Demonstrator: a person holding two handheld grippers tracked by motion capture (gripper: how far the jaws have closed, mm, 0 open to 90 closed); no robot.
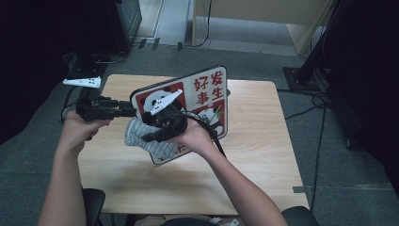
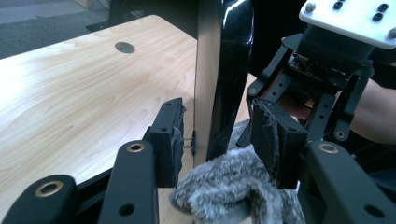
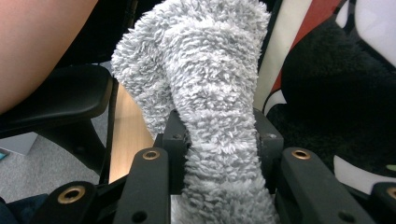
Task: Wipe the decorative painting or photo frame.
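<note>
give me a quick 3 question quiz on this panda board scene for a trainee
1. True or false: the right gripper is shut on the grey fluffy cloth.
2. Which thing stands between the left gripper's jaws? A) a cup B) the edge of the panda board C) a cable
3. Fill in: the board rests on a ______ table.

Key
1. True: both jaws press the cloth's sides.
2. B: the board's edge rises between the jaws; whether they clamp it cannot be told.
3. Wooden.
</note>
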